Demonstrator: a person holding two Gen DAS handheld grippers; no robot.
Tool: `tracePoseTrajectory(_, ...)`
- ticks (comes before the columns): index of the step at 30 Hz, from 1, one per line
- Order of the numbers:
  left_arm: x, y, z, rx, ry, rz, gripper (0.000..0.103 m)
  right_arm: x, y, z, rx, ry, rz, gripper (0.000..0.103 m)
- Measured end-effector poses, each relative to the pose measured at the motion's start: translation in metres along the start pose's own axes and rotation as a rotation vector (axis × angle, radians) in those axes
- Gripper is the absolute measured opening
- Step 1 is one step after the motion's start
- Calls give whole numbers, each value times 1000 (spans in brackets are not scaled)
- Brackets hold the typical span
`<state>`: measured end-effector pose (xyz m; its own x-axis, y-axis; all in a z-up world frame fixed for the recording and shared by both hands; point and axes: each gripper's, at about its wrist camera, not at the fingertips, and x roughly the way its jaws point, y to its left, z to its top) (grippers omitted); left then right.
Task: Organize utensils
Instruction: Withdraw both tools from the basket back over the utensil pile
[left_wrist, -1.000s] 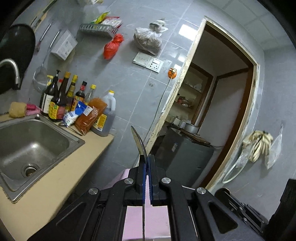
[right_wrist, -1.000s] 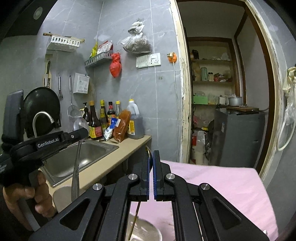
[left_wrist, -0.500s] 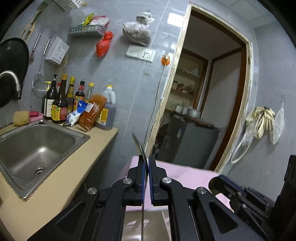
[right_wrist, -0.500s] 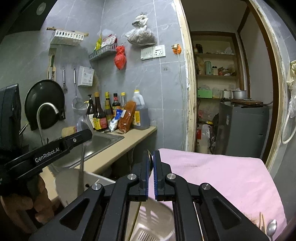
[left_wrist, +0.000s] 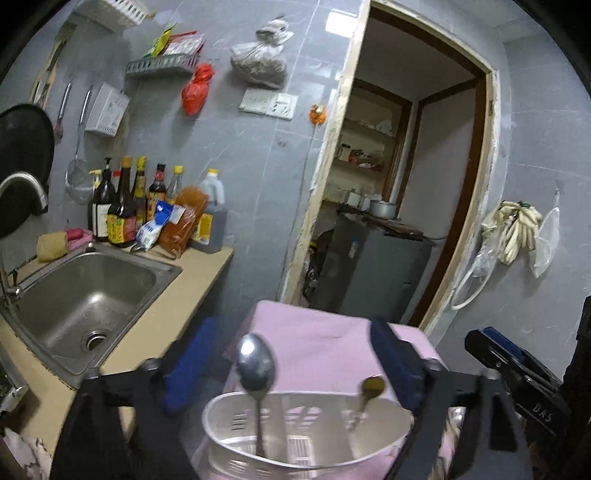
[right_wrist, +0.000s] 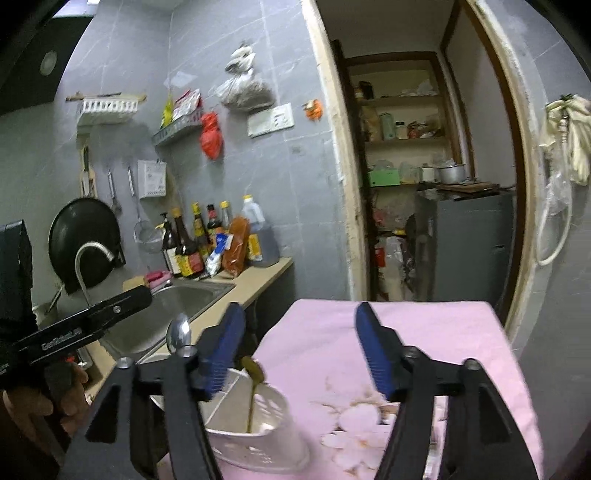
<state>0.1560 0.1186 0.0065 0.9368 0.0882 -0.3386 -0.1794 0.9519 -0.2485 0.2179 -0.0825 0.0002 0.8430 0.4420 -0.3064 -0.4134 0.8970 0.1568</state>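
Tools both stand released, jaws just sprung apart: left tool (left_wrist: 291, 354), right tool (right_wrist: 299, 347). Between them, the steel spoon (left_wrist: 256, 365) and brass spoon (left_wrist: 373, 387) stand in the white holder (left_wrist: 306, 458) on the pink-clothed counter (right_wrist: 424, 332); this pair looks done.

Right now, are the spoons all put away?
Two are in: the silver spoon and the gold spoon stand in the white holder on the pink cloth. Both hand-held grippers, left and right, have just been opening, with nothing pinched. Whether any utensils remain elsewhere isn't visible here.
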Motion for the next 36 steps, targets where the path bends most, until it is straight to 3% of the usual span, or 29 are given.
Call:
tracePoseTrajectory(2, -5, -13, 3, 8, -13, 9, 103, -15, -12, 8, -1, -19, -21, 78)
tracePoseTrajectory(5, -10, -34, 4, 39, -29, 16, 103, -36, -32, 18, -4, -46, -60, 89)
tracePoseTrajectory(12, -18, -85, -6, 90, -108, 17, 103, -79, -76, 25, -28, -84, -153, 101)
tracePoseTrajectory(23, 2, -160, -31, 153, -48, -64, 103, -104, -146, 15, -1, -23, -236, 101)
tracePoseTrajectory(36, 48, -212, -81, 150, 98, -133, 103, -72, -234, -24, 98, 72, -164, 101)
